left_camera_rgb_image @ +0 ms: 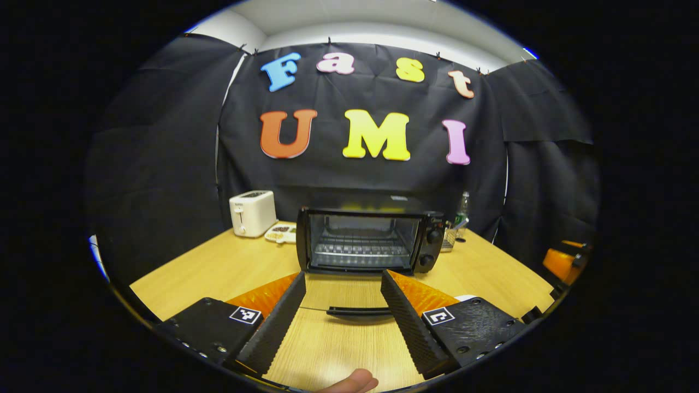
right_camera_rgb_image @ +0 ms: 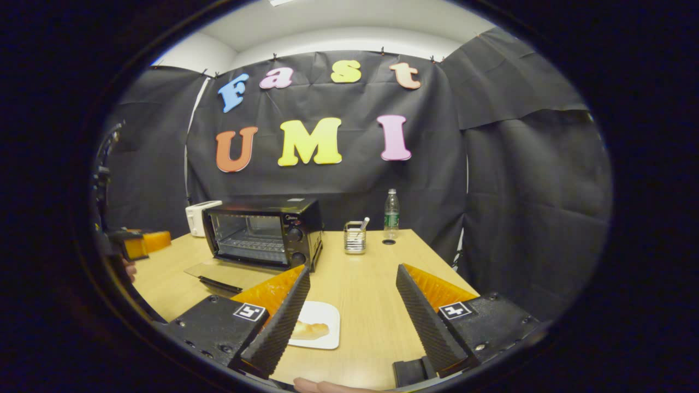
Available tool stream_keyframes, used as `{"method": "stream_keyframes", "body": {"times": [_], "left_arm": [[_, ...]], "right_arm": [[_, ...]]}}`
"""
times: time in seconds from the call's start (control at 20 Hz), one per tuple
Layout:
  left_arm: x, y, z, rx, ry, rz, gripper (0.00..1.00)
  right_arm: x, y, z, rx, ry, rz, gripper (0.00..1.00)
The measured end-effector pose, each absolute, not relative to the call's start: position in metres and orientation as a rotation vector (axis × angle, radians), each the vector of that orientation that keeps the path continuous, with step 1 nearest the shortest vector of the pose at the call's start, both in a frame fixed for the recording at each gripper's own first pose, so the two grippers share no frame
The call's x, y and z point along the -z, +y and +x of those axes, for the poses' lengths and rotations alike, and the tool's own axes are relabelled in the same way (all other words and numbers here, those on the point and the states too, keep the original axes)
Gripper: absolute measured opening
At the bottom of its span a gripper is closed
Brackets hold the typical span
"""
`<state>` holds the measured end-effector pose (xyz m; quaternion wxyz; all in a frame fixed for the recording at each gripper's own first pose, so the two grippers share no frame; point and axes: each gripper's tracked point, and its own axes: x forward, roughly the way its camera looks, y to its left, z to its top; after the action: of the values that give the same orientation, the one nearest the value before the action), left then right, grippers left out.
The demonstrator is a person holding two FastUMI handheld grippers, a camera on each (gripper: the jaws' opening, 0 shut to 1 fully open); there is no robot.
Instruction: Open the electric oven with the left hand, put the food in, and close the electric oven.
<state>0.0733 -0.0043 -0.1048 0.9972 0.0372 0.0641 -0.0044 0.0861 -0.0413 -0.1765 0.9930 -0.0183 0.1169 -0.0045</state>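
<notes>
The black electric oven (left_camera_rgb_image: 360,240) stands at mid-table with its glass door folded down flat; the door handle (left_camera_rgb_image: 357,311) lies just in front of my left gripper (left_camera_rgb_image: 343,275), which is open and holds nothing. In the right gripper view the oven (right_camera_rgb_image: 262,232) sits to the left with its open door (right_camera_rgb_image: 218,271) lowered to the table. A piece of bread (right_camera_rgb_image: 309,329) rests on a white plate (right_camera_rgb_image: 322,322), partly hidden behind the left finger of my right gripper (right_camera_rgb_image: 354,270), which is open and empty above the table.
A white toaster (left_camera_rgb_image: 252,213) and a dish of snacks (left_camera_rgb_image: 281,233) stand left of the oven. A water bottle (right_camera_rgb_image: 391,214) and a wire utensil holder (right_camera_rgb_image: 355,237) stand to its right. The other gripper (right_camera_rgb_image: 139,243) shows at the far left.
</notes>
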Motion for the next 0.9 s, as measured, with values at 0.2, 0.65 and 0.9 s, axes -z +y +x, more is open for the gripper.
{"method": "stream_keyframes", "body": {"times": [0.2, 0.65, 0.9], "left_arm": [[0.042, 0.011, 0.028, -0.045, 0.006, 0.125, 0.92], [-0.004, 0.001, -0.042, 0.089, -0.088, 0.112, 0.92], [0.01, 0.015, -0.047, 0.024, -0.073, 0.15, 0.92]], "right_arm": [[0.202, -0.017, 0.106, -0.062, 0.277, -0.117, 1.0], [0.309, 0.036, 0.127, -0.309, 0.592, -0.198, 0.99], [0.336, 0.047, 0.132, -0.356, 0.692, -0.24, 0.94]]}}
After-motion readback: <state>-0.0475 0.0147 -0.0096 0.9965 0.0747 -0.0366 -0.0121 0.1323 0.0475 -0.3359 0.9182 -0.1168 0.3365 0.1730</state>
